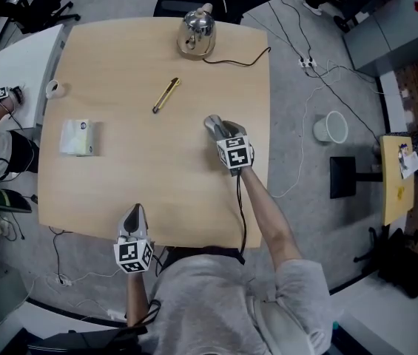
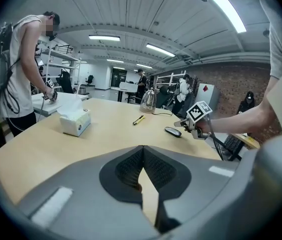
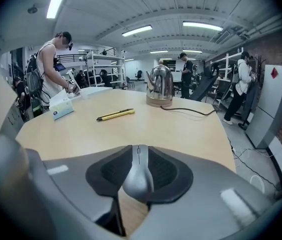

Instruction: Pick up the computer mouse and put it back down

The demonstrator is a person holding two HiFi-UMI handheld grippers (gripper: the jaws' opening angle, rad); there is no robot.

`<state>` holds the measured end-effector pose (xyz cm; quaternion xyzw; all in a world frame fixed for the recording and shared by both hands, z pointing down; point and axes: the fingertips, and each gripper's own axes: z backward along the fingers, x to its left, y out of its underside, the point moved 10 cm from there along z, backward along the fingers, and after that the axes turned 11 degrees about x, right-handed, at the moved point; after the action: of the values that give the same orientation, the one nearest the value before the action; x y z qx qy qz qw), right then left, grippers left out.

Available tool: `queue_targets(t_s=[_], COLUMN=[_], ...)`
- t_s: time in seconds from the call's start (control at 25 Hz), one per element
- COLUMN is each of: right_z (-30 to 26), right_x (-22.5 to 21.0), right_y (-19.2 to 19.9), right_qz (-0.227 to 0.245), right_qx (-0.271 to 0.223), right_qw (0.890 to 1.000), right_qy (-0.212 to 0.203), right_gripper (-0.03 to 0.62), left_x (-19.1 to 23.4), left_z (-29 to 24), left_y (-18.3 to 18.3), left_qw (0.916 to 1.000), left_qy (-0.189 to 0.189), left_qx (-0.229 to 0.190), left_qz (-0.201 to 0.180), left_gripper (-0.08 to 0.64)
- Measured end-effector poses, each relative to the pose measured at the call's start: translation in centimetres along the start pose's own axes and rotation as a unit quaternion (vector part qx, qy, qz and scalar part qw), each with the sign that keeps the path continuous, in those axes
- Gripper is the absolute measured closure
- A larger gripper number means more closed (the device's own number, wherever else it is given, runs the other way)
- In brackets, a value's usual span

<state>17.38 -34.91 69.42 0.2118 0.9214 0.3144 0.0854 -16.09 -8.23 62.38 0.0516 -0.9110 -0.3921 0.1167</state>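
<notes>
A grey computer mouse (image 3: 137,171) sits lengthwise between the black pads of my right gripper (image 3: 138,151), which is shut on it. In the head view that gripper (image 1: 214,124) is over the right-middle of the wooden table (image 1: 120,191). From the left gripper view the mouse (image 2: 172,131) shows low over the tabletop in front of the right gripper's marker cube (image 2: 199,112). My left gripper (image 1: 133,214) rests near the table's front edge, well left of the mouse. Its jaws meet at the tips, shut on nothing (image 2: 143,151).
A metal kettle (image 1: 197,32) with its cable (image 1: 238,59) stands at the table's far edge. A yellow utility knife (image 1: 166,94) lies mid-table, a tissue box (image 1: 78,137) at the left, a tape roll (image 1: 54,89) near the left edge. A person (image 2: 23,74) works at the neighbouring white table (image 1: 16,69).
</notes>
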Motion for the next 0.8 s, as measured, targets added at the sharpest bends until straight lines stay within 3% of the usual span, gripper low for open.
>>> queue_targets(t_s=[0.28, 0.8], right_z=[1.9, 7.2], right_x=[0.2, 1.6], right_y=[0.0, 0.1], right_qz=[-0.005, -0.033], right_qx=[-0.025, -0.076], right_qw=[1.0, 0.997], right_qy=[0.016, -0.002], right_gripper=[0.584, 0.586], left_x=[-0.4, -1.3], left_z=[0.6, 1.7], left_y=[0.0, -1.6], left_qw=[0.9999, 0.9987], left_qy=[0.0, 0.01], left_qx=[-0.009, -0.039], left_qz=[-0.009, -0.03], left_gripper=[0.541, 0.541])
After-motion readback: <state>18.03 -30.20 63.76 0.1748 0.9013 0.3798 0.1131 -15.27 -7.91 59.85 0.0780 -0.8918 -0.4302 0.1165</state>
